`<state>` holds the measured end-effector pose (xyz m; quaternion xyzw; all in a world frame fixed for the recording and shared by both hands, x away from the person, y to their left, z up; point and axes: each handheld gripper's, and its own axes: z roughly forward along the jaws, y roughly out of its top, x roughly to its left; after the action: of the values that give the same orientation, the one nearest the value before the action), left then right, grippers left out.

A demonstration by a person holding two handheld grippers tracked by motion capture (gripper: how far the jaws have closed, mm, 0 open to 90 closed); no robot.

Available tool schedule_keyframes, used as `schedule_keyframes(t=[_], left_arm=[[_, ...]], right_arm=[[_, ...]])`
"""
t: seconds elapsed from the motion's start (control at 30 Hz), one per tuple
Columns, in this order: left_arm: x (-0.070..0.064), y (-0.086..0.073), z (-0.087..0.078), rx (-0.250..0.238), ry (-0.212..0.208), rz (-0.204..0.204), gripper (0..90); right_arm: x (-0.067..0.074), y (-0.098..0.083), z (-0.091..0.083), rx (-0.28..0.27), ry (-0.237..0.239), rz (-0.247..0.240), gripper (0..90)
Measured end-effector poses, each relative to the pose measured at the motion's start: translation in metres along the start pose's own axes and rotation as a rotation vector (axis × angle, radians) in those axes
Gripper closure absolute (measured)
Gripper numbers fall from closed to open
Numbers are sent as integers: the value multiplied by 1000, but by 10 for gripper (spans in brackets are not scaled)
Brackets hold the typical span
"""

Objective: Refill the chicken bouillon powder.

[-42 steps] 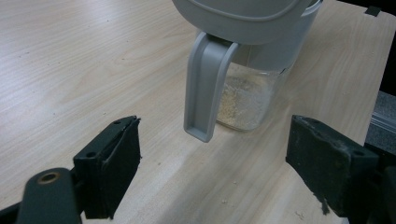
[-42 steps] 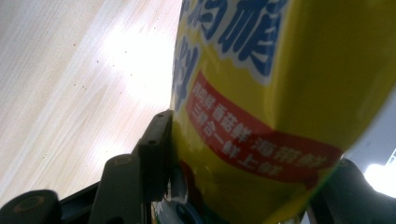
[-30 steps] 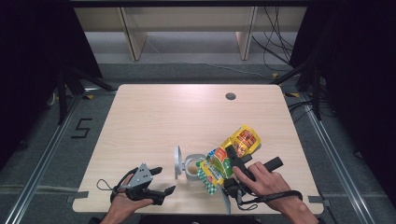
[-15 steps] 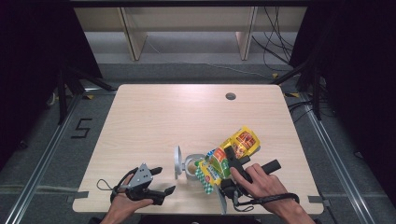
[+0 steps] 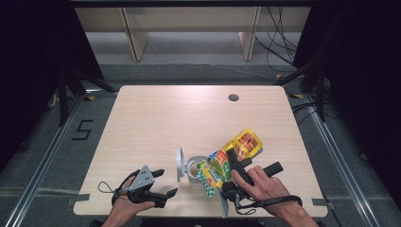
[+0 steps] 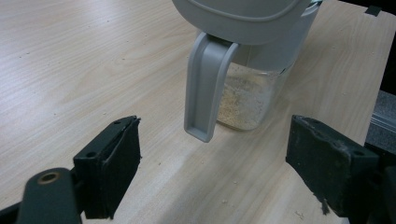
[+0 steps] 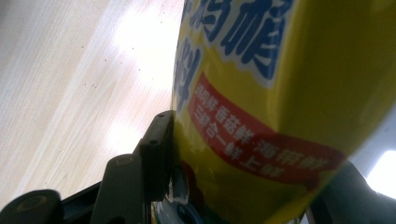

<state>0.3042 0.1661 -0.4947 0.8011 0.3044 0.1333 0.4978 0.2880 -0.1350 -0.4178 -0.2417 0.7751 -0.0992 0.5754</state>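
- The yellow plastic seasoning bag with red and blue print (image 5: pixel 231 158) is held above the near right part of the light wooden table (image 5: pixel 189 118), tipped over the small clear glass jar with a grey lid and grey handle (image 5: pixel 194 168).
- The bag's long axis runs from far right to near left in the high view; its green-and-white lower end (image 5: pixel 207 177) points down toward the jar's open mouth, and its yellow end rises away from the jar.
- The right gripper (image 5: pixel 232 171) clamps the bag around its middle; in the right gripper view the black jaws press on both sides of the yellow bag (image 7: pixel 280 93).
- The jar stands just left of the bag, its grey flip lid (image 5: pixel 180 164) upright on the jar's left side. In the left gripper view the jar (image 6: pixel 243 93) holds a pale, grainy powder at the bottom.
- The left gripper (image 5: pixel 161 182) rests on the table left of the jar, well apart from it, jaws spread wide with nothing between them.
- A small round hole (image 5: pixel 233 98) sits in the table far beyond the jar.
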Motion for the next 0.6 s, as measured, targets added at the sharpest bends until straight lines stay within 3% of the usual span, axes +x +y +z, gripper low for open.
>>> schedule_keyframes(t=[0.23,0.33,0.37,0.4,0.5,0.53,0.6], left_arm=[[0,0,0,-2,4,6,169],[0,0,0,1,8,4,170],[1,0,-1,21,15,26,169],[0,0,0,-2,2,6,170],[0,0,0,-2,2,6,169],[0,0,1,-4,-3,-5,169],[0,0,0,2,-1,4,169]], right_arm=[[0,-1,0,7,-9,-11,498],[-2,0,1,0,-13,-40,498],[-2,-1,0,2,-2,-29,498],[-2,-1,1,5,-17,-34,499],[-2,-2,1,2,-21,-40,499],[0,-3,0,17,-2,0,499],[-1,-3,0,12,-22,-20,499]])
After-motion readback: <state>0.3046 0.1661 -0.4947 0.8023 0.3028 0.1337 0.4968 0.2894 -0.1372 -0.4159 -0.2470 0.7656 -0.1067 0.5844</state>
